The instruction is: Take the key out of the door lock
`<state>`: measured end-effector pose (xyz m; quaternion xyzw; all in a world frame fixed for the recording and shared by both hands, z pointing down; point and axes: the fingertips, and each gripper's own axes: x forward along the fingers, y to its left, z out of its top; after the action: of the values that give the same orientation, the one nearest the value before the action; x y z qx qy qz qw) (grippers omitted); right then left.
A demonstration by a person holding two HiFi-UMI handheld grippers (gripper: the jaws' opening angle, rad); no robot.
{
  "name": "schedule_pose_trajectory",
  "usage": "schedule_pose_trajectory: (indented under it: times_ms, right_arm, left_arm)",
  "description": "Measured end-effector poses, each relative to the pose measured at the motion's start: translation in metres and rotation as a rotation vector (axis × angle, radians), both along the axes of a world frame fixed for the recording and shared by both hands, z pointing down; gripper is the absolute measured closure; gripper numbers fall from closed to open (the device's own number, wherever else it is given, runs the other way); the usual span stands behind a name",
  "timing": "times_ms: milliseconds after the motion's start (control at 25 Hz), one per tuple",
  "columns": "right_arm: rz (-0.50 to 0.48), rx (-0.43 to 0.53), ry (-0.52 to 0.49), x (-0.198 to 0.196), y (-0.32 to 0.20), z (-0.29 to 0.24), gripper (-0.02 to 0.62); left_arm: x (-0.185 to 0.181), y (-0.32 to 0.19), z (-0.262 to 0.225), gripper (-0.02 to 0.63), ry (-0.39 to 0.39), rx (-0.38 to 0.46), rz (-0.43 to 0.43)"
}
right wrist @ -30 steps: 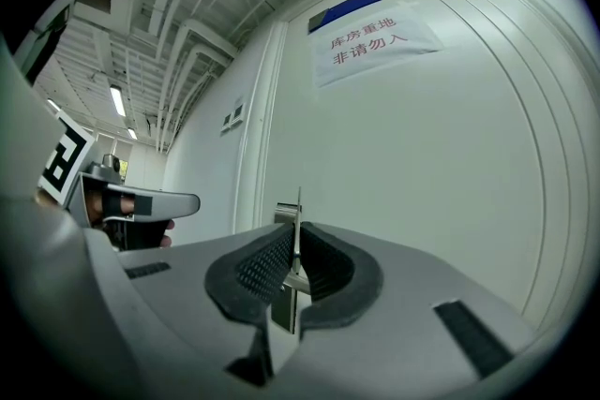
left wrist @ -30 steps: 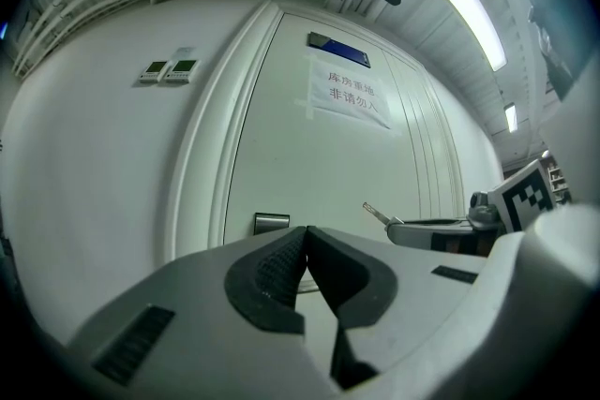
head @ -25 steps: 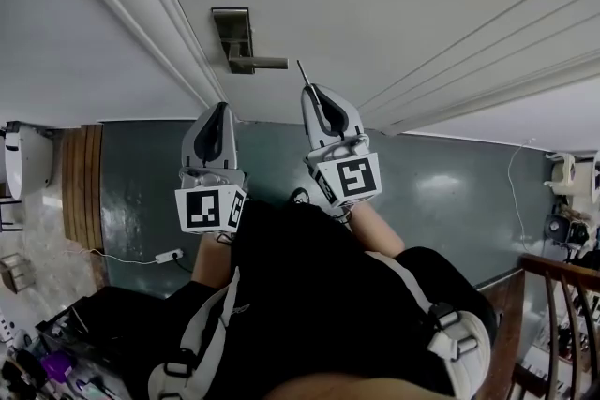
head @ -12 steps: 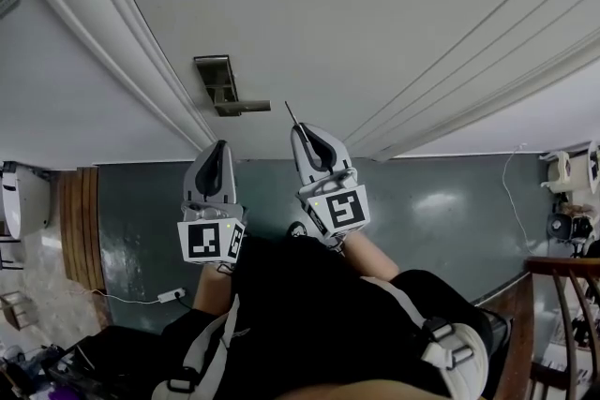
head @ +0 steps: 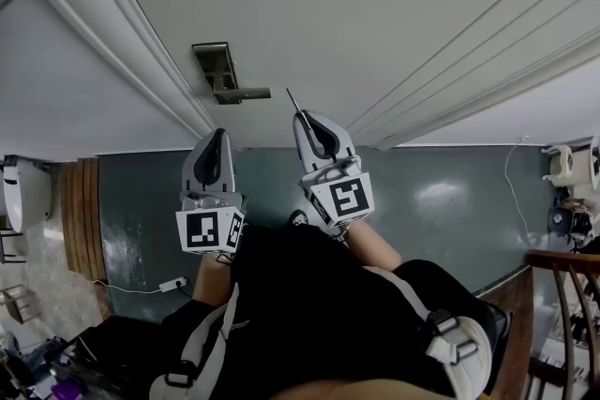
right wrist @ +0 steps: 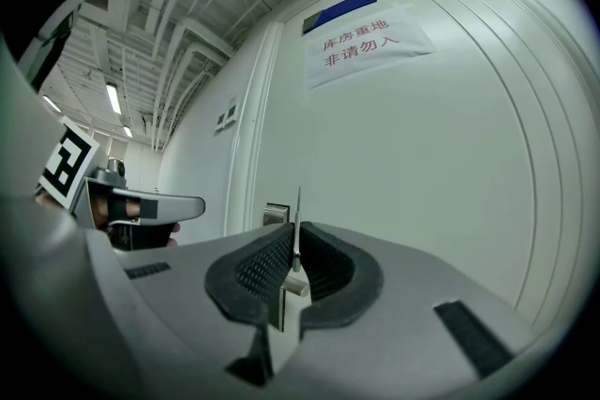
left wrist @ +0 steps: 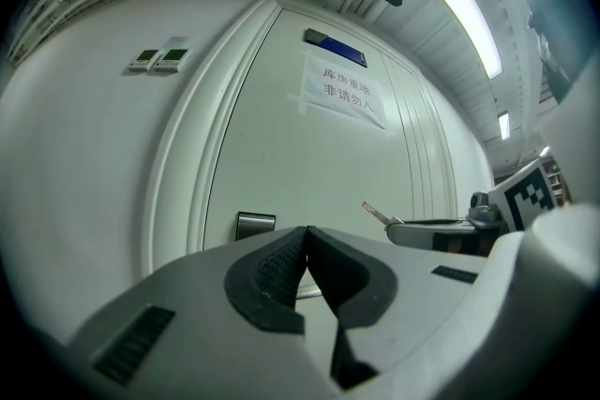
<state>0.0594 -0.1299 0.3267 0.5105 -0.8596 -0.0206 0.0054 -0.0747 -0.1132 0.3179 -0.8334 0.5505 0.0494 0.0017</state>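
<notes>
Here, white door (head: 375, 14), teal floor (head: 450, 192).

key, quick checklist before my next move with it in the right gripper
1. Key out of the lock plate: ok, its blade is in free air, apart from the door.
2. Right gripper grip: ok, fingers shut on the key, blade pointing forward.
3. Left gripper free: ok, shut with nothing between its fingers.
4. Door handle clear of both grippers: ok, neither touches it.
5. Door latched: cannot tell.
</notes>
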Motion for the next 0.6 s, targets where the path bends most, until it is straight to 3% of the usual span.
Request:
schedule_pose_trajectory:
  times_ms: [600]
  right_arm:
    - [0.003, 0.006, 0.028, 0.0062, -0.0006, 0.0063, 0.565]
  left_arm:
    - [0.0062, 0.0, 0.0083, 0.583, -0.009, -0.018, 0.004]
